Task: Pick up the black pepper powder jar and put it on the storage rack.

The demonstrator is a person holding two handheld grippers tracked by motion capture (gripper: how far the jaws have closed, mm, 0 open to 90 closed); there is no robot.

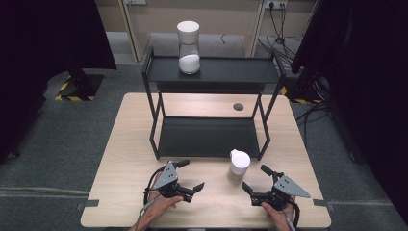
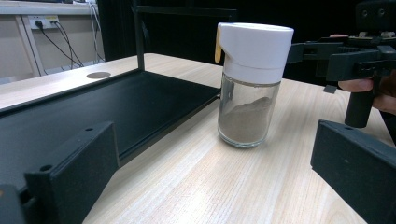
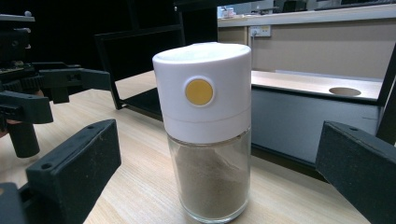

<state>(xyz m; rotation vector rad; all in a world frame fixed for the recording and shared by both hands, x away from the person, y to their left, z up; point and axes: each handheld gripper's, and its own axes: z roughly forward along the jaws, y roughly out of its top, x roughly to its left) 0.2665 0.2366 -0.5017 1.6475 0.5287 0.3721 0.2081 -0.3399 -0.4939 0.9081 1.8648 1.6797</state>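
From the high view, we have the brown-powder jar (image 1: 238, 166) standing upright on the table (image 1: 120, 159), just in front of the right near corner of the black shelf rack (image 1: 210, 136). A second jar with white powder (image 1: 188, 47) already sits on the rack's top shelf, at its left part. Our left gripper (image 1: 186, 176) and right gripper (image 1: 257, 179) rest near the table's near edge, both with jaws spread, the brown jar between them but nearer the right one.

In the left gripper view, the jar (image 2: 252, 84) stands ahead and to the right, untouched, with the other gripper (image 2: 348, 58) beyond it.

In the right gripper view, the jar (image 3: 205, 130) sits squarely between our open jaws, not yet pinched.

We judge one jar shelved; grasping, lifting and placing this one are all left.
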